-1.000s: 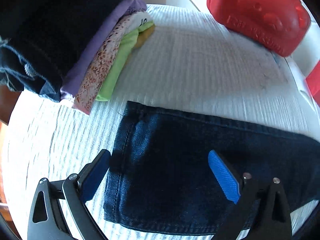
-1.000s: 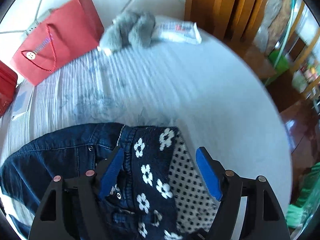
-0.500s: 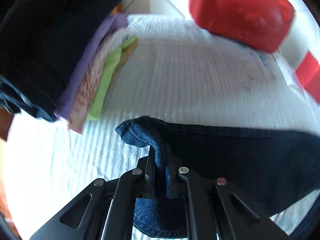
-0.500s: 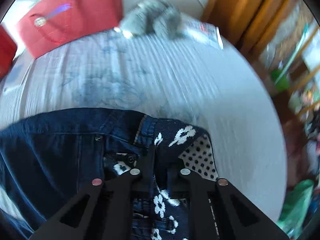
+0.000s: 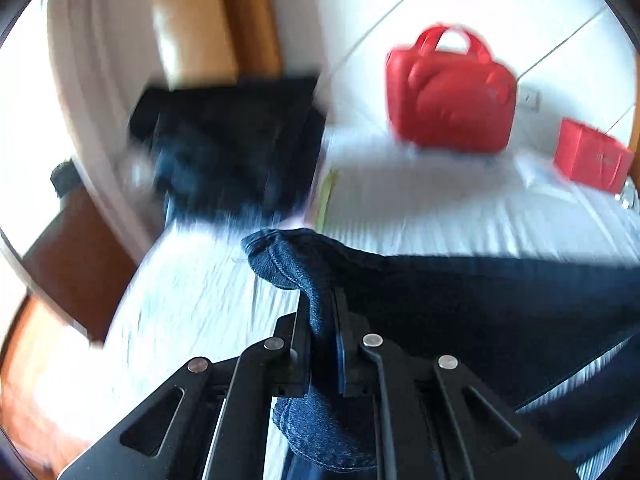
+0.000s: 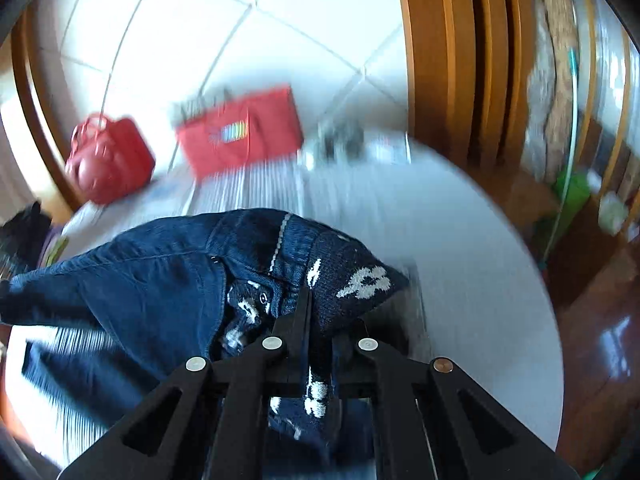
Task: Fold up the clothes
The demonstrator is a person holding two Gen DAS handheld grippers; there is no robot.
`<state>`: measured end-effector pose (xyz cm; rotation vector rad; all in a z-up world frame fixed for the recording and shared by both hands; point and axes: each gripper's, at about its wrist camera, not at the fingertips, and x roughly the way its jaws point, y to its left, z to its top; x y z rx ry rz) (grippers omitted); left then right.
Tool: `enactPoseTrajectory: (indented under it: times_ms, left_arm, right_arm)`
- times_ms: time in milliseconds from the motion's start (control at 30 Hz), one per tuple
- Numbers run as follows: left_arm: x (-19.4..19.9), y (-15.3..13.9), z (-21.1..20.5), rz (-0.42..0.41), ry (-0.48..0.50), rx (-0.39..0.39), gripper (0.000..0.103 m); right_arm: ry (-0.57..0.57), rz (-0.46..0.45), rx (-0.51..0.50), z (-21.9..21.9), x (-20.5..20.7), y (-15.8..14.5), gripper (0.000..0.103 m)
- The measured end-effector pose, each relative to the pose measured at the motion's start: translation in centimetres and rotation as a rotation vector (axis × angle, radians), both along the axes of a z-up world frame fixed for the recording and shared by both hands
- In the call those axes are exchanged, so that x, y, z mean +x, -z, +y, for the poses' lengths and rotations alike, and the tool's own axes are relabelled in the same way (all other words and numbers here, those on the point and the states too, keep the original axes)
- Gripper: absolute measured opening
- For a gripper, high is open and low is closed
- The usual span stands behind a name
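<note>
Dark blue jeans [image 5: 460,300] lie across a white striped bed. My left gripper [image 5: 326,320] is shut on the hem end of a jeans leg and holds it lifted off the bed. My right gripper [image 6: 320,320] is shut on the jeans' waistband [image 6: 256,248], which has a navy lining with white flowers [image 6: 356,280], and holds it raised. The denim hangs between the two grippers. Both views are blurred by motion.
A stack of folded clothes [image 5: 236,144] with a dark garment on top sits at the bed's left. A red handbag [image 5: 448,92] and a red paper bag [image 5: 592,156] stand at the far side. A grey soft toy [image 6: 340,140] lies near the wooden door frame [image 6: 440,60].
Both grippers closed on the jeans, left on the leg hem and right on the waistband, then lifted them off the bed. The cameras tilted upward.
</note>
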<state>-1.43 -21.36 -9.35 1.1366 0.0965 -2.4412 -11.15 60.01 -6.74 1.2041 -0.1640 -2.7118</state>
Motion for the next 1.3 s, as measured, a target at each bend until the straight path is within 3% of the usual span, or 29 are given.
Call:
enactPoseTrajectory:
  times_ms: [100,167,233,367,400,433,467,767,1033,1167,1300]
  left_arm:
    - [2.2,3.5,-0.5,-0.113,-0.061,0.134,0.014]
    - [2.9,4.5,-0.5,-0.139,-0.088,0.204,0.030]
    - [3.6,4.6,-0.1,-0.133,-0.099,0.246,0.065]
    - [5.1,2.2,1.0,-0.063,-0.086,0.257,0.073]
    - [5.1,1.9,1.0,-0.056,-0.084,0.257,0.075]
    - [5.1,1.6,1.1,-0.048,-0.083,0.257,0.076]
    - [5.2,1.3,1.1,-0.040,-0.082,0.257,0.076]
    - [5.5,0.6,1.4,-0.059,-0.053,0.245,0.079]
    - [3.7,1.8,-2.2,-0.119,-0.057,0.212,0.082]
    - [2.1,3.5,-4.8,-0.140,-0.072,0.255,0.082]
    - [0.1,5.4,-5.8,-0.171,-0.022,0.350,0.081]
  right_arm:
    - [-0.023,-0.134,-0.018,0.5,3.1,3.0,0.021]
    - [-0.033,-0.209,-0.009,0.7,3.9,4.5,0.027]
    - [-0.039,-0.231,-0.009,1.2,4.6,4.6,0.033]
    - [-0.040,-0.217,-0.045,2.6,4.9,3.1,0.035]
    - [-0.037,-0.207,-0.054,2.8,4.8,2.6,0.042]
    - [-0.034,-0.200,-0.060,3.0,4.6,2.2,0.053]
    - [-0.033,-0.197,-0.060,2.9,4.5,2.0,0.056]
    - [-0.029,-0.236,-0.057,2.1,1.2,1.0,0.057]
    - [0.025,-0.288,-0.094,2.2,0.6,2.1,0.057]
    - [0.064,-0.312,-0.125,2.1,0.0,2.5,0.057]
    - [0.087,-0.337,-0.143,2.1,-1.0,2.5,0.059]
